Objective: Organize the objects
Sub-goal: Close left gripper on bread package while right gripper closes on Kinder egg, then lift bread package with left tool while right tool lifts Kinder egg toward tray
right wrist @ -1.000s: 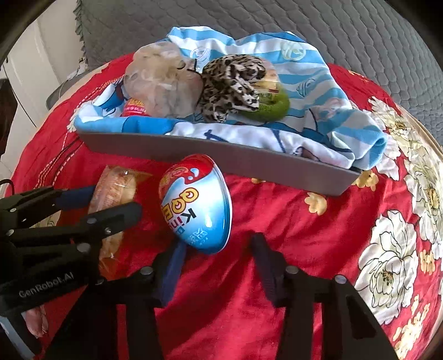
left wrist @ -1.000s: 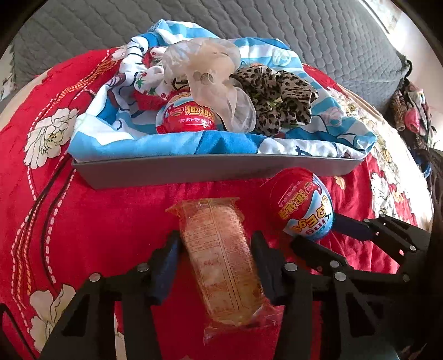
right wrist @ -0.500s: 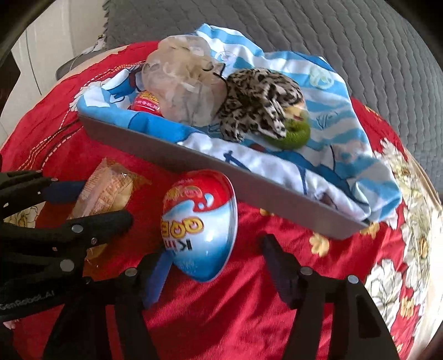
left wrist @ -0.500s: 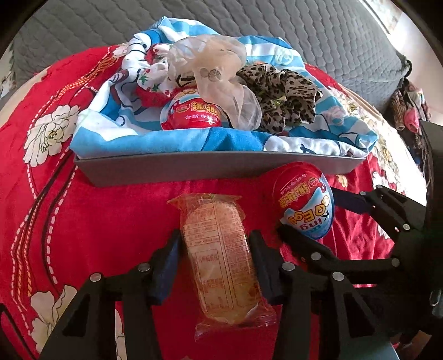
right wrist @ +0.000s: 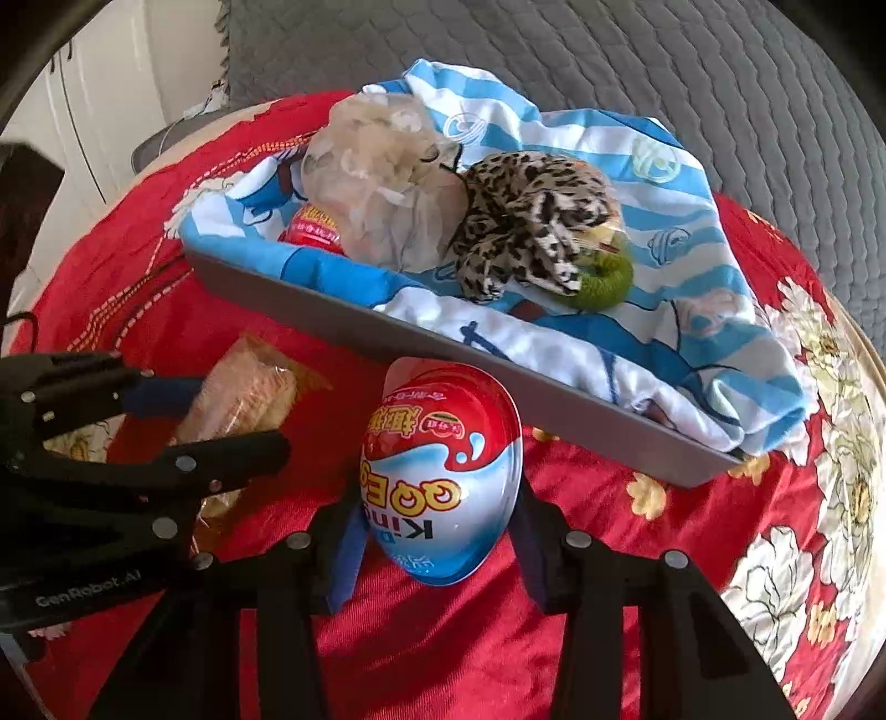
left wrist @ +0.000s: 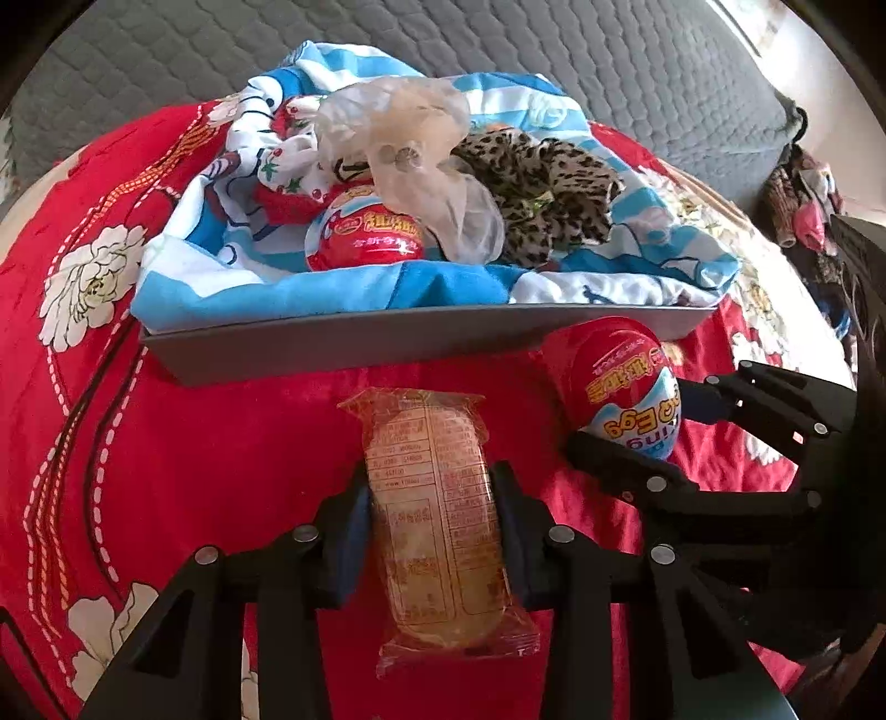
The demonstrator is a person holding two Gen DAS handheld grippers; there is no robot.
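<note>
A snack cake in a clear orange wrapper (left wrist: 437,509) lies lengthwise on the red cloth. My left gripper (left wrist: 429,487) has its jaws closing, and both pads press the packet's sides. To its right a red, white and blue toy egg (right wrist: 443,476) stands between the fingers of my right gripper (right wrist: 437,515). Those jaws are closing too, with the pads against the egg's flanks. In the left wrist view the same egg (left wrist: 620,387) sits in that right gripper (left wrist: 631,415). Just behind both stands a grey tray (left wrist: 387,343).
The tray (right wrist: 443,343) is lined with a blue striped cloth (right wrist: 664,183) and holds a second egg (left wrist: 365,238), a sheer scrunchie (left wrist: 410,166), a leopard scrunchie (left wrist: 537,183) and a green ring (right wrist: 603,277). Red floral bedding (left wrist: 166,443) lies underneath, a grey quilt (left wrist: 498,44) behind.
The left jaws have narrowed onto the snack packet. The right gripper rolled, widened, then narrowed around the egg, which now sits centred between its fingers.
</note>
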